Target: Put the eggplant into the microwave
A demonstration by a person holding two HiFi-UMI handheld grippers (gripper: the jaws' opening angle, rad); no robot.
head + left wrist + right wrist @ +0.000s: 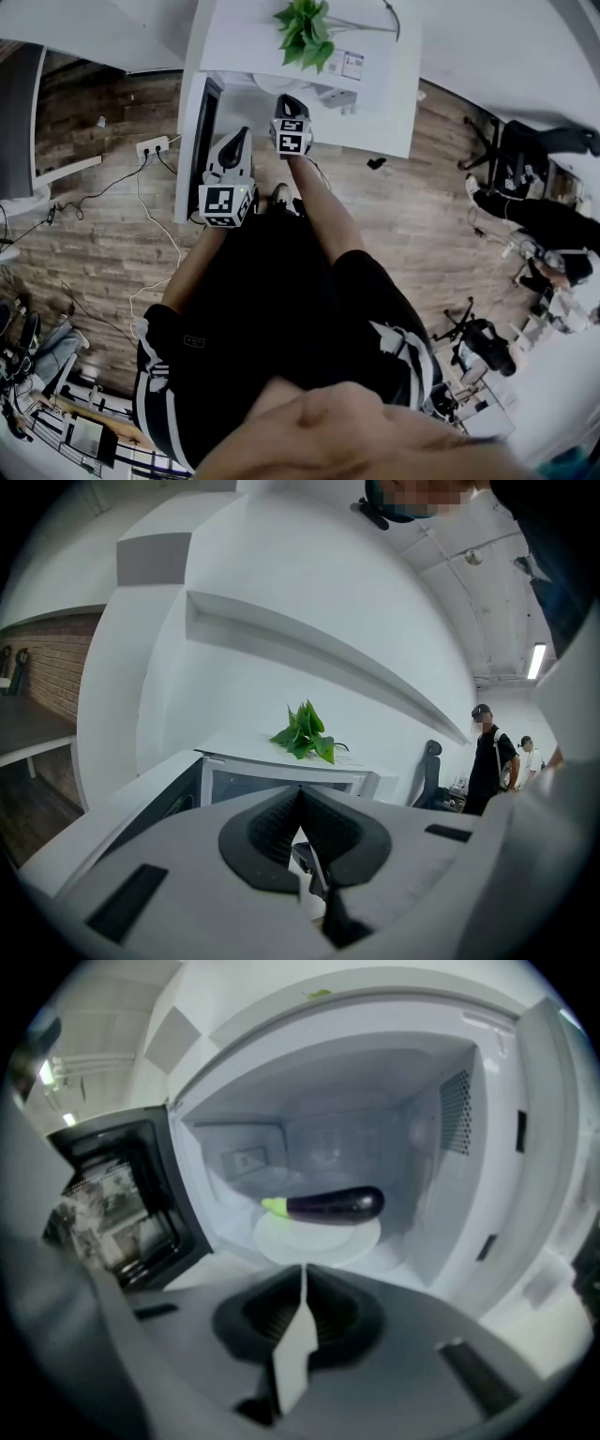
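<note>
Head view: right claw (289, 99) at mouth of white boxy microwave (375, 84); left claw (240, 136) beside its open door.

Left gripper view: left claw closed, empty, facing microwave front.

Right gripper view: right claw closed, empty. Glossy dark-purple eggplant (333, 1205) lies inside microwave, straight ahead, long axis crosswise, green stem toward door.

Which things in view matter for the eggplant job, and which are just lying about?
Job: eggplant, microwave, its open door, turntable plate, right gripper.
Lying about: plant, power strip, office chair.
</note>
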